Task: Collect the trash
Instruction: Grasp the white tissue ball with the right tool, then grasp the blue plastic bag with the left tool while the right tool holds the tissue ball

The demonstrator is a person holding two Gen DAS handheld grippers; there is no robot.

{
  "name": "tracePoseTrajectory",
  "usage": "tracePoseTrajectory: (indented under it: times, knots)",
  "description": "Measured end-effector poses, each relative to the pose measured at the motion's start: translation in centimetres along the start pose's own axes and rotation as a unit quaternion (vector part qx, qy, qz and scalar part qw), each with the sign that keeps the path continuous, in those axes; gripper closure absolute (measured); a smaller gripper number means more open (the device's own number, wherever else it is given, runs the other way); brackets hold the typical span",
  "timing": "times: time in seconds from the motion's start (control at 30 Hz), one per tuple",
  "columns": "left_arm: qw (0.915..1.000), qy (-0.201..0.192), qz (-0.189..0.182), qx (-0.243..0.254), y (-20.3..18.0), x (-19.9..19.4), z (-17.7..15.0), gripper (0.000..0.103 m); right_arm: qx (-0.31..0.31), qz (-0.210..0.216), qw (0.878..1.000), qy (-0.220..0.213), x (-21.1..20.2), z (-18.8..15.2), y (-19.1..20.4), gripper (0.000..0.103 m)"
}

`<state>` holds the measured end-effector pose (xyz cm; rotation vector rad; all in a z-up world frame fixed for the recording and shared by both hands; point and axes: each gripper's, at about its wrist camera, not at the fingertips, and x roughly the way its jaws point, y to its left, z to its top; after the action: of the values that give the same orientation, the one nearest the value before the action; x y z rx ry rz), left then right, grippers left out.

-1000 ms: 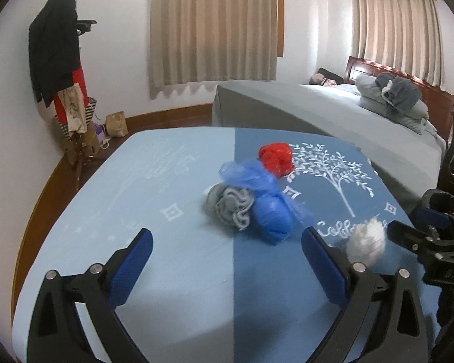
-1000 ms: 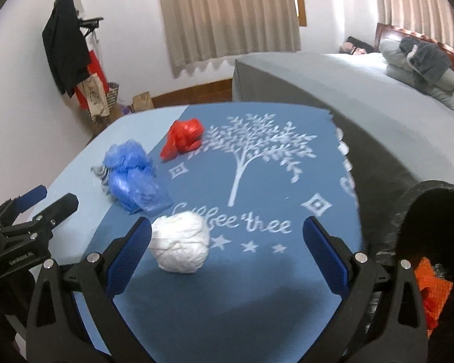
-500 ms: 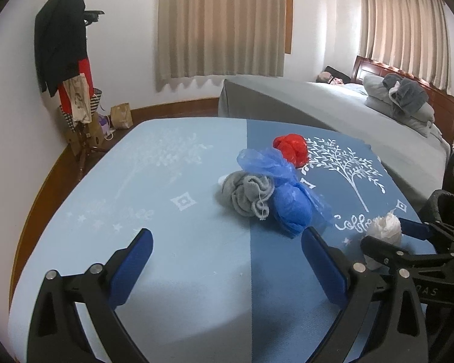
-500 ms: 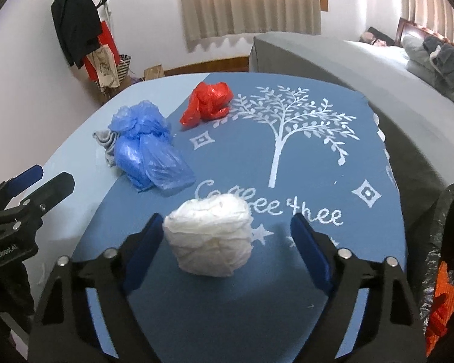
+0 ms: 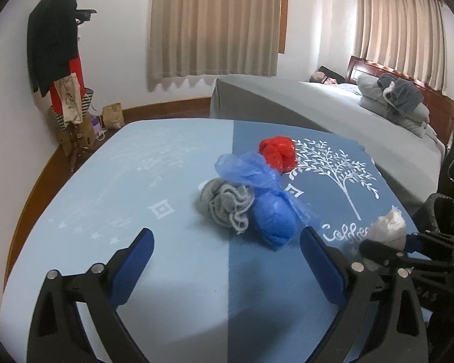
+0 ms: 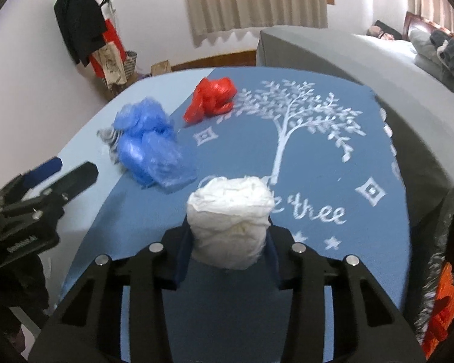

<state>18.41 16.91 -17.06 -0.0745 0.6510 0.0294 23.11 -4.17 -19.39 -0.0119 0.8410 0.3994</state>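
The right gripper (image 6: 228,243) is closing, and its jaws, seen wide apart a second ago, are now drawn in tight against both sides of the white wad (image 6: 229,220), which is squeezed between the blue pads. A moment back the wad lay loose on the desk (image 6: 311,163) near the left pad only; now it is bulged up above the jaws over the dark blue half of the cloth, by the printed lettering. Whether it is lifted clear of the cloth cannot be told.

The left gripper (image 5: 227,264) is held wide, nothing between its jaws, and it is kept where it was, low over the near edge. Just ahead of it the grey rag (image 5: 227,204) and the blue bag (image 5: 266,196) are left untouched, pressed together, with the red bag (image 5: 277,153) just behind. At the far right a black bin (image 6: 451,242) is glimpsed, orange scrap inside.
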Motion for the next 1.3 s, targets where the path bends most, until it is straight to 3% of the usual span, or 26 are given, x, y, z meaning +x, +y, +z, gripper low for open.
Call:
tracePoseTrajectory:
  times: [0.2, 0.43, 0.83, 0.87, 0.97, 1.3]
  knots:
    - [0.9996, 0.014, -0.022, -0.014, -1.2, 1.1, 0.6, 0.03, 0.003, -0.012, 1.0, -0.014, -0.4, 1.1, -1.3, 0.063]
    - [0.999, 0.017, -0.041, -0.001, -3.6, 2.3, 1.3, 0.034, 0.007, -0.017, 1.0, -0.018, -0.3, 1.3, -2.4, 0.063]
    - [0.9968, 0.077, -0.017, 0.016, -5.7, 7.1, 2.1, 0.034, 0.019, -0.011, 1.0, -0.019, -0.1, 0.9, -3.2, 0.063]
    - [0.9964, 0.082, -0.016, 0.016, -5.8, 7.3, 2.0, 0.038, 0.02, -0.01, 1.0, -0.019, -0.1, 0.8, -3.4, 0.063]
    - [0.9952, 0.095, -0.018, 0.013, -5.6, 7.7, 2.0, 0.065, 0.022, -0.009, 1.0, -0.017, -0.1, 0.7, -3.5, 0.063]
    - [0.9963, 0.078, -0.034, 0.015, -5.3, 4.4, 1.1, 0.068, 0.024, -0.009, 0.999, -0.025, -1.0, 0.5, -3.8, 0.063]
